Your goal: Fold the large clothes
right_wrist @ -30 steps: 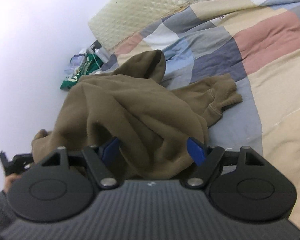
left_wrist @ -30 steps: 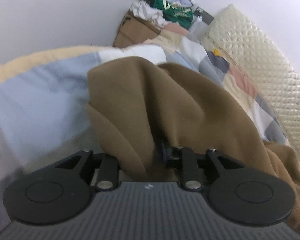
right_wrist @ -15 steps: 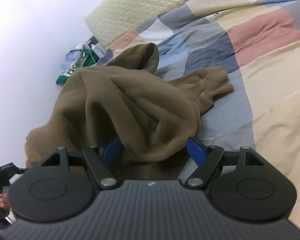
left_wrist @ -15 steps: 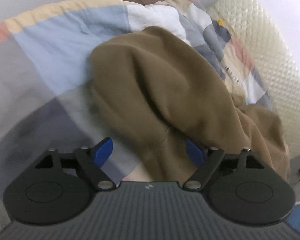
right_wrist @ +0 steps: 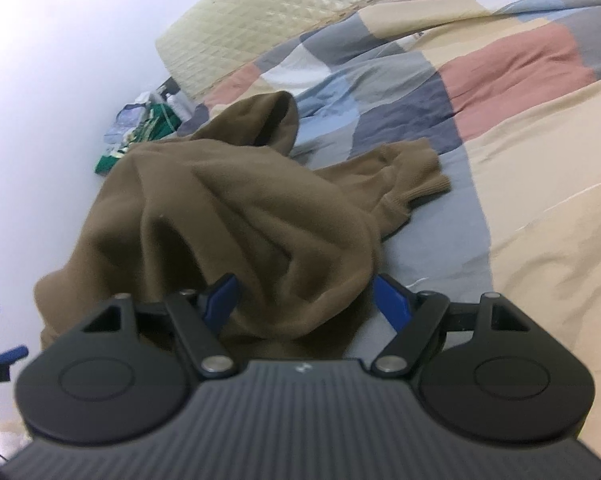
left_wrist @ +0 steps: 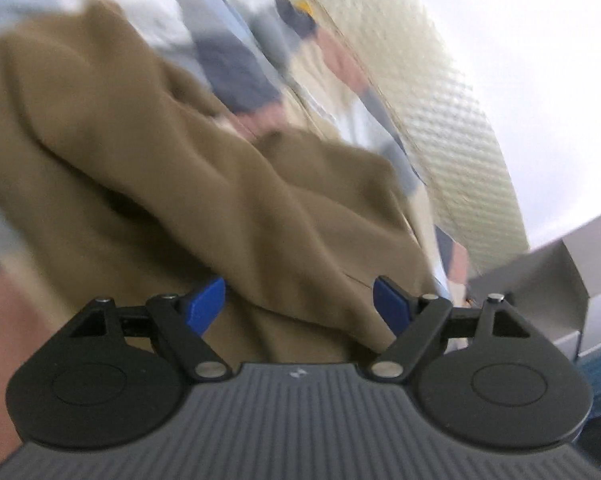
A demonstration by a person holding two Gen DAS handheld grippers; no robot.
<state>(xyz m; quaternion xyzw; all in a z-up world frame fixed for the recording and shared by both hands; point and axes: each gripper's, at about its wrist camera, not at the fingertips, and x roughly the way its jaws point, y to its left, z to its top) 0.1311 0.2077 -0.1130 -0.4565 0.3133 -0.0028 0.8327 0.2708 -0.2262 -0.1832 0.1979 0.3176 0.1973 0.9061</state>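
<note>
A large brown hooded sweatshirt (right_wrist: pixel 240 208) lies crumpled on the bed, hood (right_wrist: pixel 268 120) at the far end and a cuffed sleeve (right_wrist: pixel 420 176) spread to the right. My right gripper (right_wrist: pixel 306 300) is open at its near edge. A fold of the fabric bulges between the jaws, and the right pad stands clear of it. The left wrist view is motion-blurred. There the sweatshirt (left_wrist: pixel 180 160) fills the left and middle, and my left gripper (left_wrist: pixel 300 304) hangs open just over it, its pads not pressing the cloth. The left gripper's blue pad (right_wrist: pixel 14 352) shows at the right view's left edge.
A patchwork duvet (right_wrist: pixel 520 72) in beige, pink, grey and blue covers the bed. A cream quilted headboard (right_wrist: pixel 300 12) runs along the far side. A heap of green and white clothes (right_wrist: pixel 148 128) sits by the white wall. A grey box (left_wrist: pixel 560 280) stands at the right.
My left gripper opened and let go of the brown fabric, then swung right along the garment. The sweatshirt slumped lower onto the bed. My right gripper barely moved and stayed open.
</note>
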